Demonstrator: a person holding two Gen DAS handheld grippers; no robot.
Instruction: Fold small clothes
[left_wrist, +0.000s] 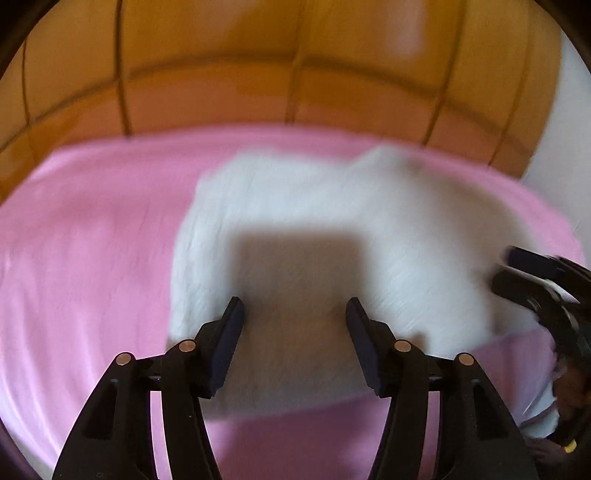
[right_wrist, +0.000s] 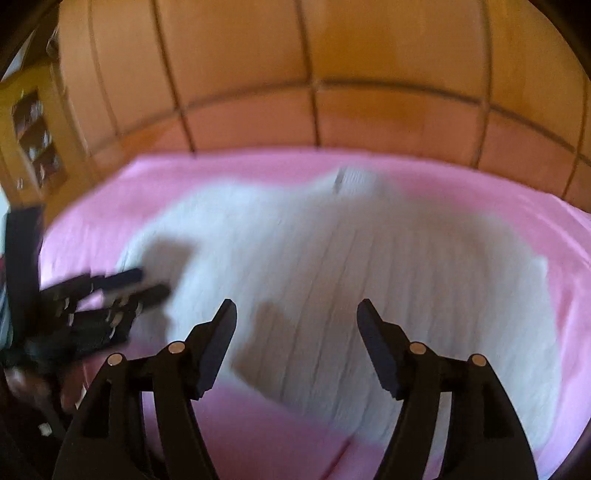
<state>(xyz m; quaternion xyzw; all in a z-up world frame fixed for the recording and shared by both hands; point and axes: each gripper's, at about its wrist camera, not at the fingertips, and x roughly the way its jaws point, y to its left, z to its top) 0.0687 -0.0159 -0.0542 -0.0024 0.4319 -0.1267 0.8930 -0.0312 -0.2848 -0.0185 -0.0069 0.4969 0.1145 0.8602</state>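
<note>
A small white garment (left_wrist: 332, 229) lies spread flat on a pink sheet (left_wrist: 92, 240); it also shows in the right wrist view (right_wrist: 369, 266), with a label (right_wrist: 351, 179) at its far edge. My left gripper (left_wrist: 294, 306) is open and empty, hovering above the garment's near left part. My right gripper (right_wrist: 296, 308) is open and empty above the garment's near edge. Each gripper shows in the other's view: the right gripper (left_wrist: 517, 273) at the right, the left gripper (right_wrist: 147, 284) at the left. Both views are motion-blurred.
The pink sheet (right_wrist: 480, 184) covers a bed. Wooden panelled wardrobe doors (left_wrist: 295, 74) stand behind it, and they also show in the right wrist view (right_wrist: 314, 92). A wooden shelf unit (right_wrist: 35, 136) stands at the far left. A white wall (left_wrist: 569, 129) is at the right.
</note>
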